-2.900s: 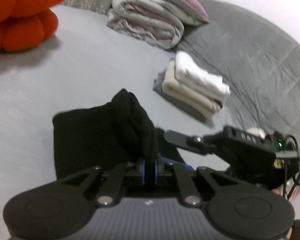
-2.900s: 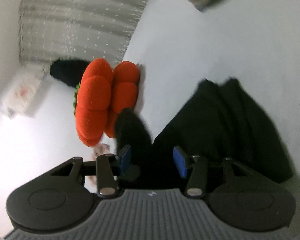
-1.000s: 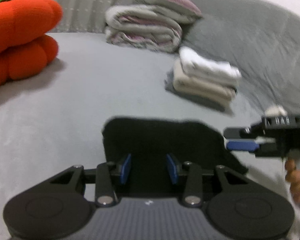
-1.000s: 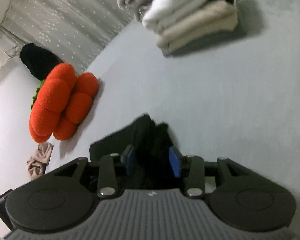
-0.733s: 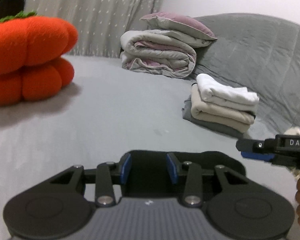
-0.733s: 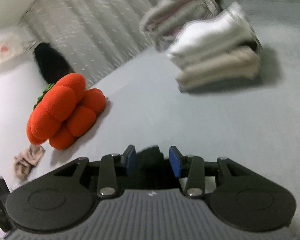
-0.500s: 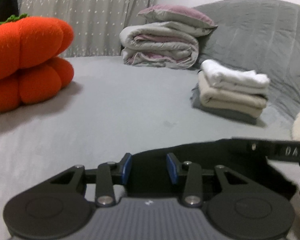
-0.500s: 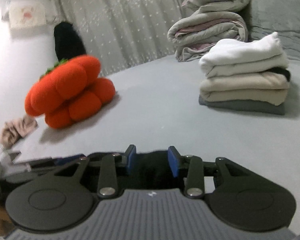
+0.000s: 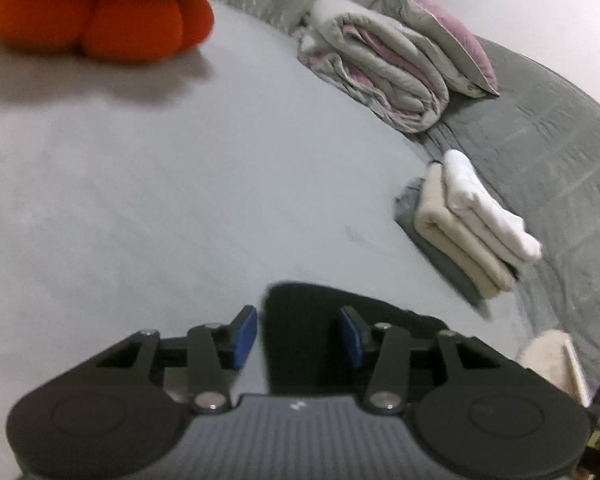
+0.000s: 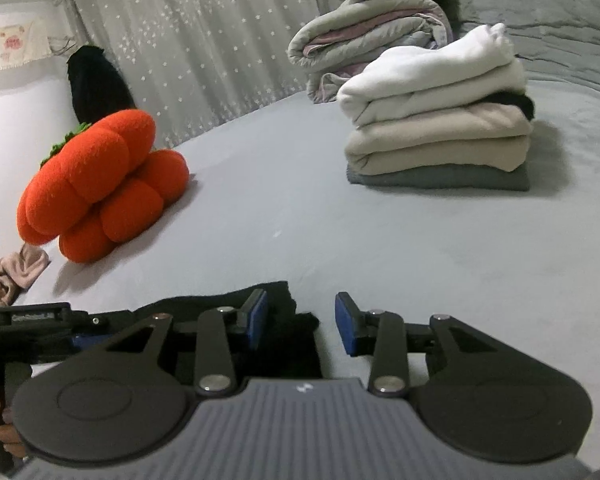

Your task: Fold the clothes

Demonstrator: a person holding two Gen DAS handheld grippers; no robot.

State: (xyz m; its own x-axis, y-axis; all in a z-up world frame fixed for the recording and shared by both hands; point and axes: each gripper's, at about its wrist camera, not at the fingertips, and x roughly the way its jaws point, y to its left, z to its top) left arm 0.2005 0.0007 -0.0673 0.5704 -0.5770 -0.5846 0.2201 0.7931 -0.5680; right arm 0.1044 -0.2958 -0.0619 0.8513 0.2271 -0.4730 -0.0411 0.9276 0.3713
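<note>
A folded black garment [image 9: 300, 320] lies flat on the grey bed, close in front of both cameras. My left gripper [image 9: 298, 330] is open, its blue pads spread on either side of the garment's left corner. In the right wrist view the same black garment [image 10: 284, 332] lies under the left finger of my right gripper [image 10: 302, 320], which is open and holds nothing. The left gripper's body shows at the left edge of that view, with a hand around it.
A stack of folded clothes [image 10: 440, 120] in white, beige and grey stands at the right of the bed. Behind it lies a rolled quilt with a pillow [image 9: 396, 60]. An orange pumpkin cushion [image 10: 100, 180] sits at the left, with a beige cloth [image 10: 12, 272] beside it.
Both grippers have let go of the black garment, which now lies folded flat. The left camera has tilted downward and both grippers stand wider open than half a second ago.
</note>
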